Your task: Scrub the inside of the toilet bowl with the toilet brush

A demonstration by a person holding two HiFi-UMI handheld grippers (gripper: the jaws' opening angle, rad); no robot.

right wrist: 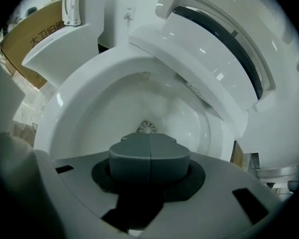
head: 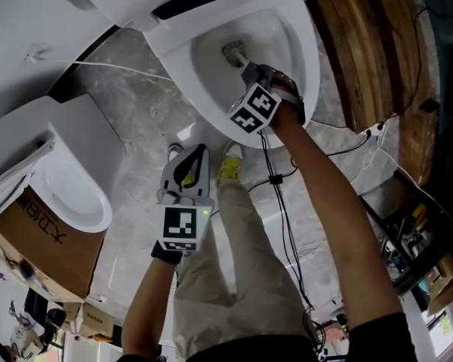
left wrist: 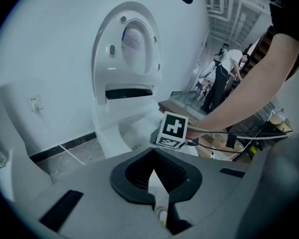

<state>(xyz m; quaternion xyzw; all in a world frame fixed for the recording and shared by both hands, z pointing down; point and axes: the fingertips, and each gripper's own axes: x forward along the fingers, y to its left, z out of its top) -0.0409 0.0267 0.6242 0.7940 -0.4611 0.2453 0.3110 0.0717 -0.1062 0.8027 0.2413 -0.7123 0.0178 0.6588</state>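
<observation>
My right forearm [head: 325,194] is nearest, stretched out to the right claw [head: 251,74], which sits over the bowl [head: 183,74]. Right claw is clamped on the brush [head: 234,51]. In the right gripper view its pads [right wrist: 129,158] meet flush with no gap, and the bristle end shows just past them, low in the bowl [right wrist: 99,118].

Key relation: the brush lies straight ahead of the right claw. Its long axis runs along the jaw line, from the claw down and forward toward the bottom of the bowl. The handle itself is mostly hidden by the claw, with only a short dark stretch showing in the head view. The bristles look near or on the porcelain at the bottom; I cannot tell if they touch.

The lid [left wrist: 132,39] is up, so the way in is open.

Left claw [head: 190,164] hangs over the floor [head: 136,104], just in front of the bowl and near my shoe [head: 230,168], well apart from the brush. Its jaws stand apart with nothing between them, and the left gripper view shows only background through the gap.

So the right claw is the working one, and the left has no part here. My read: scrubbing means swinging the bristle end around the bowl wall while the handle keeps pointing down into it. Risk: the head sliding without pressing, or the claw knocking the rim.

A second toilet [head: 75,194] stands off to the left, out of the way.
</observation>
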